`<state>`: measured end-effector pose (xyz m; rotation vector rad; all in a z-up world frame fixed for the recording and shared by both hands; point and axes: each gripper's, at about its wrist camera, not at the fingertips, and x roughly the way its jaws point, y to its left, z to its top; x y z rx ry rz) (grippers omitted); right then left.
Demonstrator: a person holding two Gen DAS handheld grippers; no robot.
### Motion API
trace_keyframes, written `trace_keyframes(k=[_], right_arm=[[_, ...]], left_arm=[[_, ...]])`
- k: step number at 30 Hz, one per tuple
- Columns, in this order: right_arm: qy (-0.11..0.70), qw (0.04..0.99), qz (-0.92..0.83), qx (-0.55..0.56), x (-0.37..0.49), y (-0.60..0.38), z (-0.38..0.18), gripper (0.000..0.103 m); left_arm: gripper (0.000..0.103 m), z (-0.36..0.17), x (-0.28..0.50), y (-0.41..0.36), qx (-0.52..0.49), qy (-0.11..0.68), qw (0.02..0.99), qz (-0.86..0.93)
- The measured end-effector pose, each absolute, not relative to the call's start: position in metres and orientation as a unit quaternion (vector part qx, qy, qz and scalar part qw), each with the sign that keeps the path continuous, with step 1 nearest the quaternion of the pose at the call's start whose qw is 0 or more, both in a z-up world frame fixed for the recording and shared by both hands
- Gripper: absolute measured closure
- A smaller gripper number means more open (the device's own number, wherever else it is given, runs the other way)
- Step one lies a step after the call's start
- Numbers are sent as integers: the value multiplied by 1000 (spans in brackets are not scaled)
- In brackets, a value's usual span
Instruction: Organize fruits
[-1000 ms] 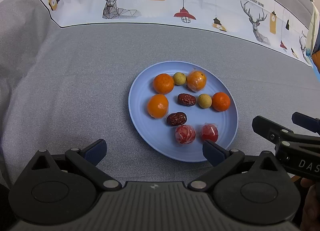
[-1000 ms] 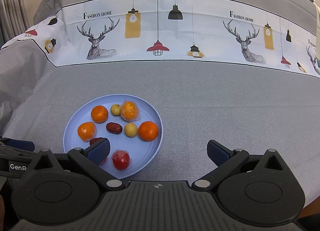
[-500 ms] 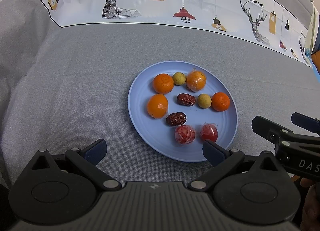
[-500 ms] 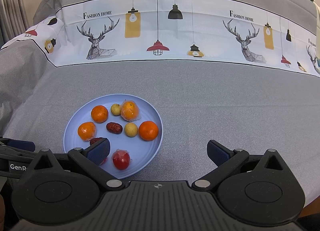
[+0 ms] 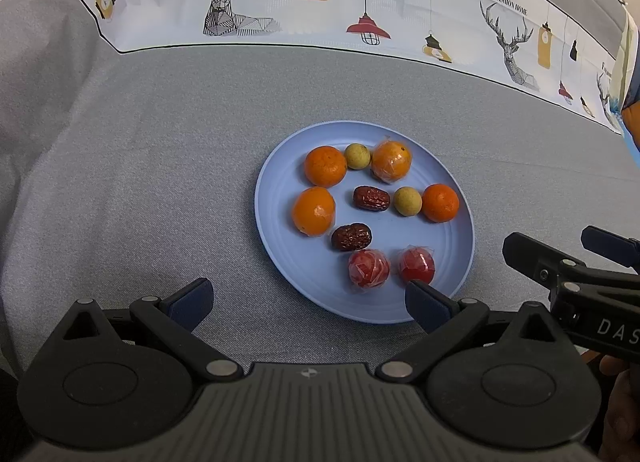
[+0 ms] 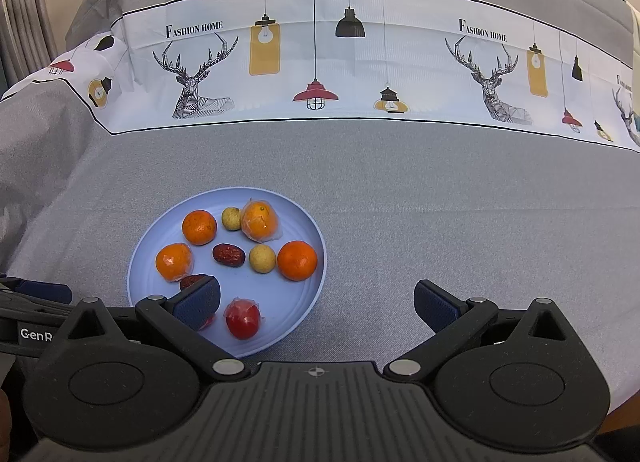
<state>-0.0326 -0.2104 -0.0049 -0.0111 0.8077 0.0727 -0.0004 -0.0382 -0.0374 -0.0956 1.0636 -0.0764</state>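
A blue plate (image 5: 280,246) at frame centre in the left view holds nine fruits: four oranges (image 5: 325,166), two wrapped; two red dates (image 5: 371,199); two yellow-green longans (image 5: 407,201); two wrapped red fruits (image 5: 368,270). The left gripper (image 5: 308,298) and right gripper (image 6: 318,304) both gape wide, empty.

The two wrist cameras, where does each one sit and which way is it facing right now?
Left wrist: on the left gripper, facing forward and down at the plate just right of centre; own open fingers show, and the right gripper at the right edge.
Right wrist: on the right gripper, facing forward over the cloth, plate at lower left; own open fingers show, the left gripper at the left edge.
Shared: plate, fruit, cloth.
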Motion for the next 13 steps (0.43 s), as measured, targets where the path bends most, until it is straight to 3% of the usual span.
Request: trace_keyframes(k=[13], right_arm=[[383,923,26,17,-31,-215,-2,1]], left_arm=[[1,-35,2,-34,-69,502,861,-50]])
